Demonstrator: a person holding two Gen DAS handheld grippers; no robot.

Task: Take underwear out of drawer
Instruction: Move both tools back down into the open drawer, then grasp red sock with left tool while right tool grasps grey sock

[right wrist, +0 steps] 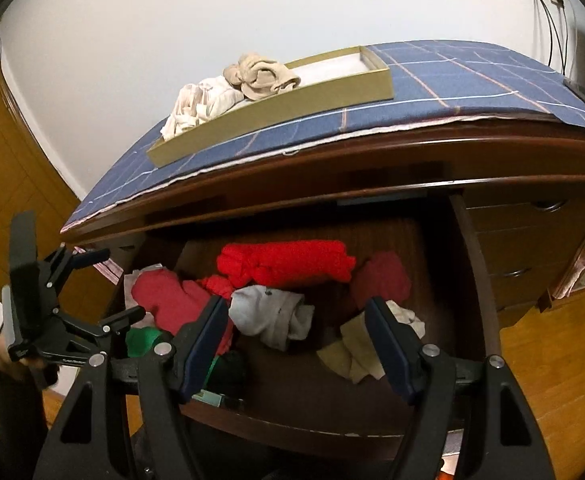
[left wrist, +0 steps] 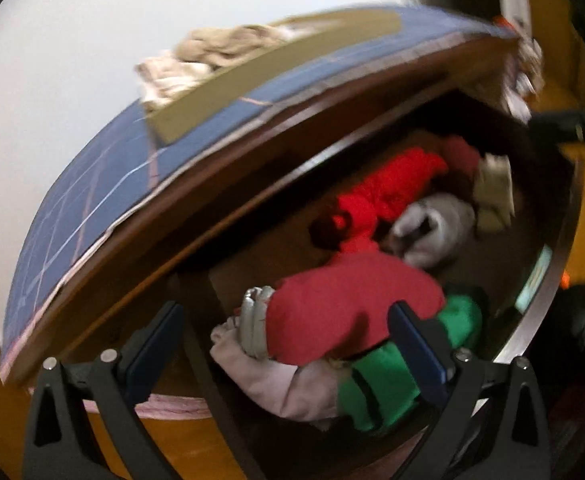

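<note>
The dark wooden drawer [right wrist: 292, 420] stands pulled out, with several bunched garments inside. My left gripper [left wrist: 284, 340] hangs open just above a red piece of underwear [left wrist: 332, 300] with a grey waistband [left wrist: 252, 320]. A pink garment [left wrist: 276, 384] and a green one [left wrist: 376, 384] lie beside it. This view is blurred. My right gripper [right wrist: 300, 344] is open over the drawer's middle, above a grey-white garment [right wrist: 272, 316] and not touching it. The left gripper [right wrist: 108, 286] also shows at the drawer's left end. A bright red knitted roll [right wrist: 284, 264] lies further back.
On the dresser top lies a blue checked cloth [right wrist: 432, 76] with a long cardboard box [right wrist: 276, 116] holding beige garments [right wrist: 260, 72]. More drawers [right wrist: 532, 240] sit to the right. A beige garment [right wrist: 356, 352] and a maroon one [right wrist: 380, 280] lie at the drawer's right.
</note>
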